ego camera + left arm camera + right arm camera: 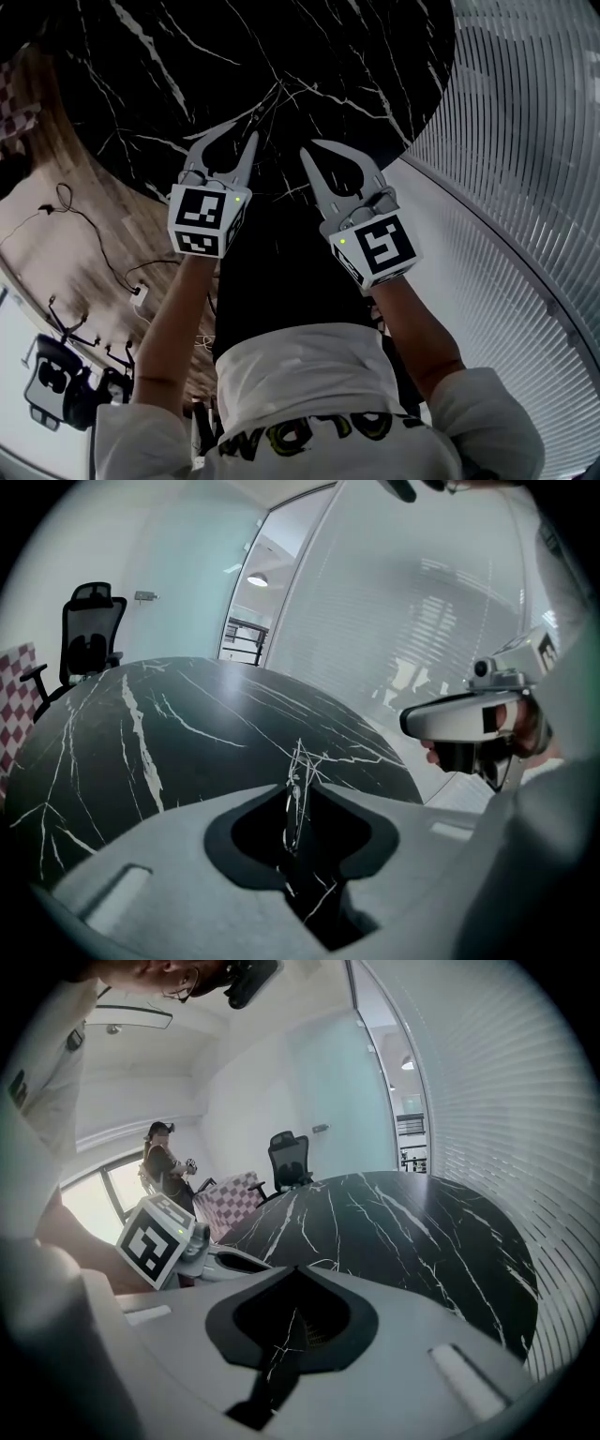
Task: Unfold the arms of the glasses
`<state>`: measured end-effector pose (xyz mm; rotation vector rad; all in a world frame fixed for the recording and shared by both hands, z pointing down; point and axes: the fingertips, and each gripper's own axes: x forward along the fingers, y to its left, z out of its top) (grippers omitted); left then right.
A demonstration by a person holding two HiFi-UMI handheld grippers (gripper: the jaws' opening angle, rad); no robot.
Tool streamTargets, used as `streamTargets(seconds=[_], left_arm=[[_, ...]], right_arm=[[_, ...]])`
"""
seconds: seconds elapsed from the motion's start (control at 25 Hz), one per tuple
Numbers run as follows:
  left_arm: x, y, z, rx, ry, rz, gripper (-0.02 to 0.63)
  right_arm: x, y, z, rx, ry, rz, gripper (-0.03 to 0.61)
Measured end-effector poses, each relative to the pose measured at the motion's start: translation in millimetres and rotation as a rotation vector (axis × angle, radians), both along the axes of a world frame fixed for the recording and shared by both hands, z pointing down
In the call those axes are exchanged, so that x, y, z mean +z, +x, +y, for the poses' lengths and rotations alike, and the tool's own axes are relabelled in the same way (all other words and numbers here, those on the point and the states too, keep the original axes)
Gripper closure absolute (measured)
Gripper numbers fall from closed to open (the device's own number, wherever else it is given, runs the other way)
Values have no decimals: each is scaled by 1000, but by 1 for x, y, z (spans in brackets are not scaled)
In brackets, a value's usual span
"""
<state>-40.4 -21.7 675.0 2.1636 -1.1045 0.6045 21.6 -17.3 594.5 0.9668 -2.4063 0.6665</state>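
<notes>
Head view shows left claw [239, 131] released, right claw [308, 147] clenched empty, over black marble table [141, 75] beside slatted wall [525, 141].

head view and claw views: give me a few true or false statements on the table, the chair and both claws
1. The table has a black top with white veins. True.
2. The table is square. False: its edge is curved.
3. The right claw stands wide open. False: its tips meet, with nothing between them.
4. An office chair stands beyond the table. True.
5. The left claw has its tips slightly apart. True.
</notes>
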Motion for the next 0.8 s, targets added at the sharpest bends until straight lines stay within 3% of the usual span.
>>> streamTargets(seconds=[0.12,0.28,0.56,0.8], left_arm=[[4,1,0,4,5,-7,535],[4,-1,-1,-9,21,-16,601],[-6,4,1,13,41,-11,607],[-47,12,-3,17,89,9,609]], right_arm=[[1,2,2,3,0,1,577],[0,4,4,7,1,0,576],[-12,9,4,15,30,6,577],[-42,12,-1,21,69,-9,577]])
